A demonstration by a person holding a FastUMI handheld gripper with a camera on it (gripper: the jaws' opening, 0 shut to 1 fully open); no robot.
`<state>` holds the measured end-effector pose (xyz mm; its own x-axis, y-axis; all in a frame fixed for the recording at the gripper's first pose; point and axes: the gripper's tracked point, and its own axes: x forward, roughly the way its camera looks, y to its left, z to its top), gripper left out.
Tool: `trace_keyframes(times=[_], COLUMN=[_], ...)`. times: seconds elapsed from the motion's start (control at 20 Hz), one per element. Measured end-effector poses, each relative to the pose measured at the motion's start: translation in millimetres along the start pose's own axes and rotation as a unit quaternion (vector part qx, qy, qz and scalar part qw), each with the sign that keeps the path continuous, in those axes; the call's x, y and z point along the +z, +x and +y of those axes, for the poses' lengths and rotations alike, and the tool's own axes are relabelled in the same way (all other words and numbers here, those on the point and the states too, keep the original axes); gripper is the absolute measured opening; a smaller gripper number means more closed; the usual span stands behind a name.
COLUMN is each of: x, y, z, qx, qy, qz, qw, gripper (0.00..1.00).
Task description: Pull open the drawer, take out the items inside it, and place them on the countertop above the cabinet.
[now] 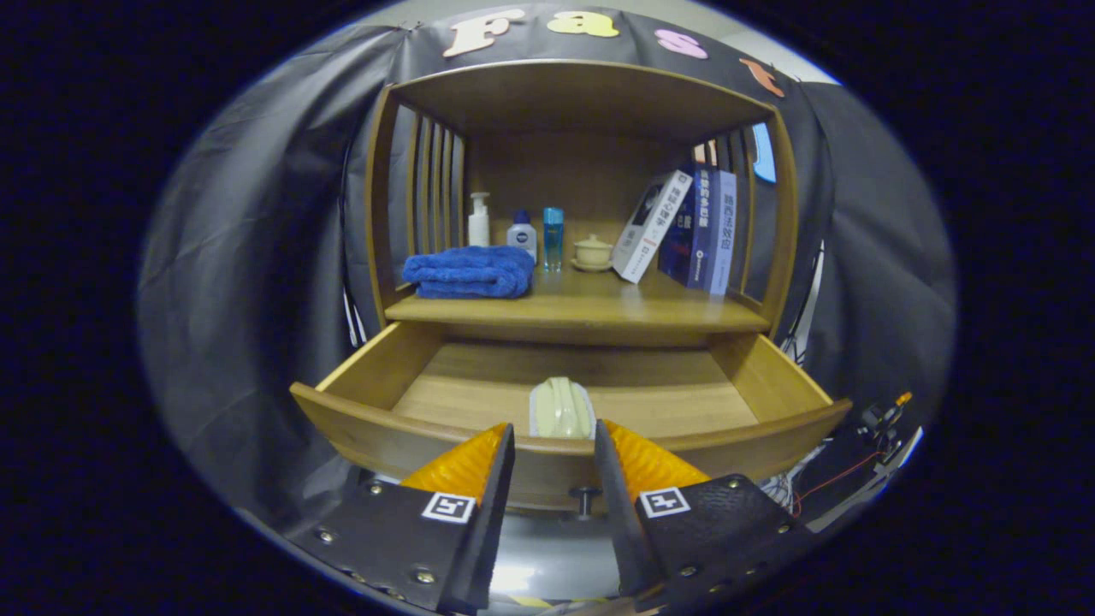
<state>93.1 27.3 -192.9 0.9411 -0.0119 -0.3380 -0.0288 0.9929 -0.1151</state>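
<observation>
The wooden drawer [368, 364] of the cabinet stands pulled out toward me. Inside it, near the front wall, lies a pale green ribbed item [561, 409]. My gripper [554, 441] hovers just in front of the drawer's front panel, open, with nothing between its fingers; the pale item sits just beyond the gap. The drawer's small dark knob [584, 498] shows low between the fingers. Above the drawer is the countertop [590, 310], a wooden shelf surface.
On the countertop rest a folded blue towel [469, 272], a white pump bottle [479, 221], two small bottles [522, 235], a lidded cup on a saucer [592, 253] and leaning books [684, 224]. Slatted side walls and a top board enclose the shelf.
</observation>
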Motion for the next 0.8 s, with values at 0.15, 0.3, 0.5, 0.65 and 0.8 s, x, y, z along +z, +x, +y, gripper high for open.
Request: trace_keyframes(times=[0.15,0.3,0.5,0.65,0.8], x=[8.7,0.1,-10.2,-34.3,-59.1], y=[34.9,69.8,108.6,123.8,132.1], z=[-0.6,-1.3,-6.9,-17.7,-24.1], qx=[0.000,-0.005,-0.003,-0.018,-0.023], qy=[0.021,0.058,0.084,0.060,0.020], qz=[0.026,0.085,0.136,0.193,0.244], qw=[0.999,0.995,0.987,0.979,0.969], gripper=[0.56,0.56,0.56,0.56,0.45])
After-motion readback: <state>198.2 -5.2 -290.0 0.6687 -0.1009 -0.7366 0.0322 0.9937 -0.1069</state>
